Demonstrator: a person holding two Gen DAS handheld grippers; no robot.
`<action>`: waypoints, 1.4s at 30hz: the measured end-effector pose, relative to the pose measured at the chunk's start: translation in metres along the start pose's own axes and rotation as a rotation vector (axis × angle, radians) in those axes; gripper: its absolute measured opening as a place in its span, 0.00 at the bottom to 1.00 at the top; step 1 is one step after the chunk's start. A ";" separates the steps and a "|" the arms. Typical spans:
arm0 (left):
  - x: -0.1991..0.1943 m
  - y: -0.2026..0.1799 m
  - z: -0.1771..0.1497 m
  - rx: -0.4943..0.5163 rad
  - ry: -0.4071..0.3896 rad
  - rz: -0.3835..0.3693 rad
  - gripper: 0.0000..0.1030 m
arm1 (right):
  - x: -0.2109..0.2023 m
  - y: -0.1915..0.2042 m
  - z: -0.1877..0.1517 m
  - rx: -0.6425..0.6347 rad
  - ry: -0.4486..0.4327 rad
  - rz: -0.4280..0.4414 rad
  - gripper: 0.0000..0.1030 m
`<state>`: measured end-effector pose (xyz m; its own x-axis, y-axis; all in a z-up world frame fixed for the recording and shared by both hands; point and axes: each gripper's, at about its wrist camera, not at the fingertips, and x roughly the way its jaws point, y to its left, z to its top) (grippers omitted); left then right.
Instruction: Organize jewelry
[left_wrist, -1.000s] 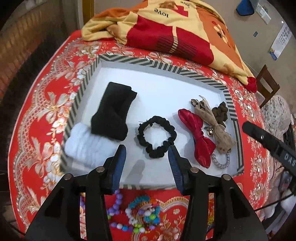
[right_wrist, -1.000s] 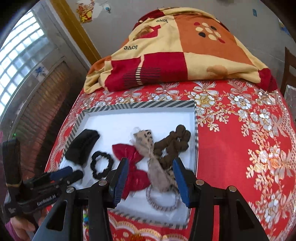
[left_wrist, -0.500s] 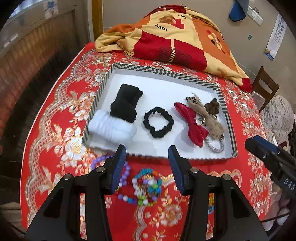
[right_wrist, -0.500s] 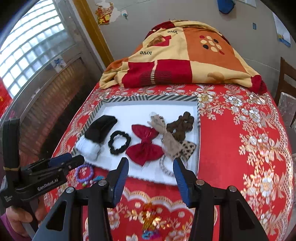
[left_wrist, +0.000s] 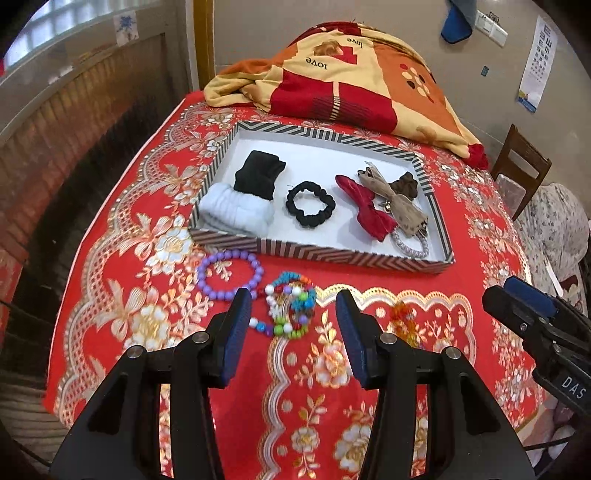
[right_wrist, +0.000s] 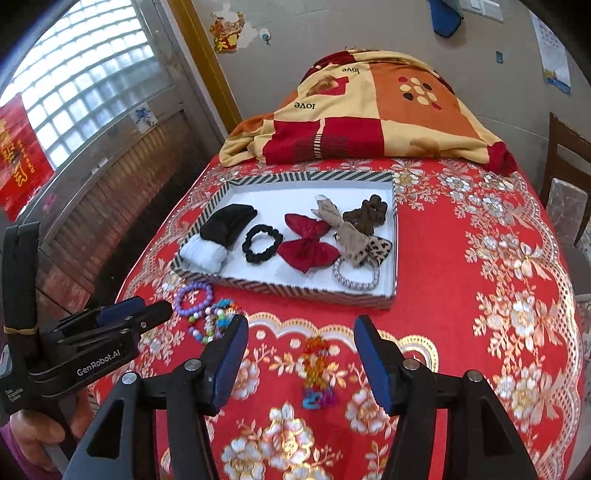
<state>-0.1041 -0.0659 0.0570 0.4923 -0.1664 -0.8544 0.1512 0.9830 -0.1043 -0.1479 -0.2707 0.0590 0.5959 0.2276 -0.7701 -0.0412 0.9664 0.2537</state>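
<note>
A striped tray (left_wrist: 325, 254) (right_wrist: 288, 286) holds a white and black band (left_wrist: 243, 206), a black scrunchie (left_wrist: 310, 208), a red bow (left_wrist: 365, 212), a tan bow and a silver ring. On the red cloth in front lie a purple bead bracelet (left_wrist: 229, 275) (right_wrist: 194, 297), a pile of multicolour bead bracelets (left_wrist: 291, 308) (right_wrist: 214, 321) and an orange bead piece (left_wrist: 402, 319) (right_wrist: 316, 363). My left gripper (left_wrist: 291, 328) is open and empty just before the multicolour pile. My right gripper (right_wrist: 301, 354) is open and empty over the orange piece.
A folded yellow and red blanket (left_wrist: 343, 74) lies at the table's far end behind the tray. A wooden chair (left_wrist: 521, 166) stands at the right. The table drops off at the left edge beside a brick wall.
Both grippers have pulled back and up from over the tray toward the table's near side; the bead bracelets have come into view. Both stay open and empty.
</note>
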 end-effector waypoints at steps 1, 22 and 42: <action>-0.003 0.000 -0.003 -0.001 -0.003 0.001 0.45 | -0.002 0.001 -0.003 -0.002 0.000 0.001 0.55; -0.039 -0.008 -0.034 0.009 -0.048 0.019 0.46 | -0.036 0.013 -0.037 -0.030 -0.020 -0.014 0.61; -0.039 -0.008 -0.034 0.002 -0.046 0.030 0.46 | -0.033 0.014 -0.034 -0.043 -0.012 -0.016 0.61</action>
<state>-0.1541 -0.0643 0.0737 0.5357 -0.1405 -0.8326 0.1378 0.9874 -0.0780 -0.1955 -0.2606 0.0683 0.6059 0.2111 -0.7670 -0.0662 0.9742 0.2158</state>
